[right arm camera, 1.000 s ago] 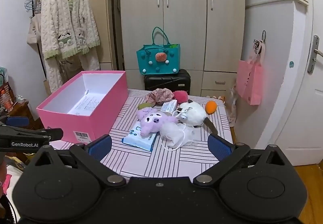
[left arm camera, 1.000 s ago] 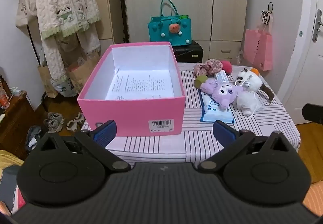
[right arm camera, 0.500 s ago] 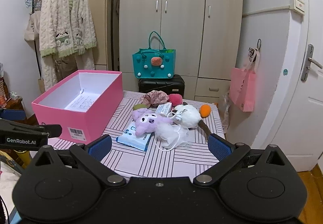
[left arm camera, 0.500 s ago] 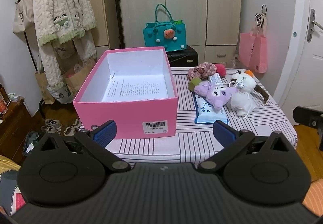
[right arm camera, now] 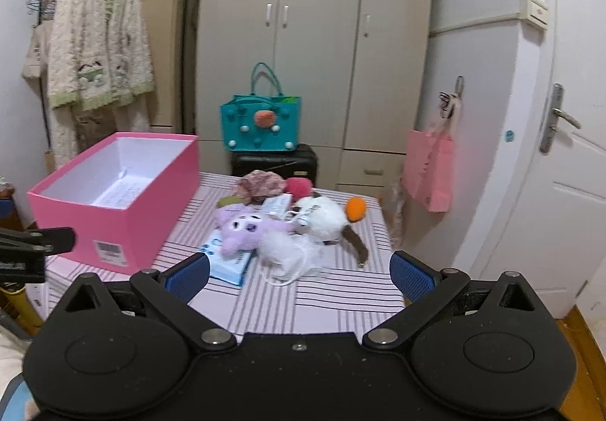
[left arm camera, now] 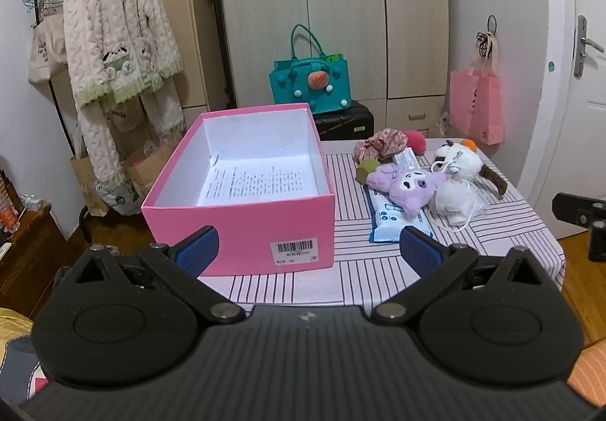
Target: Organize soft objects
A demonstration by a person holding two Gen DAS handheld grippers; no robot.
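Both grippers were spread and empty: left gripper (left arm camera: 308, 246) faced the pink box (left arm camera: 242, 227); right gripper (right arm camera: 299, 275) hung short of the soft pile. Purple plush (right arm camera: 244, 227) lay at 11 o'clock, touching the white mask (right arm camera: 289, 254). Recommended: pinch the plush body only, avoiding the mask's loops, then carry it to the box at 10 o'clock.

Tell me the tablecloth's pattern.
The tablecloth is pale with dark striped blocks, clearest in the left wrist view.

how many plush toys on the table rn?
2. The purple plush lies on the blue wipes pack, right of the pink box. The white plush sits just behind and to its right. Others could be hidden in the pile.
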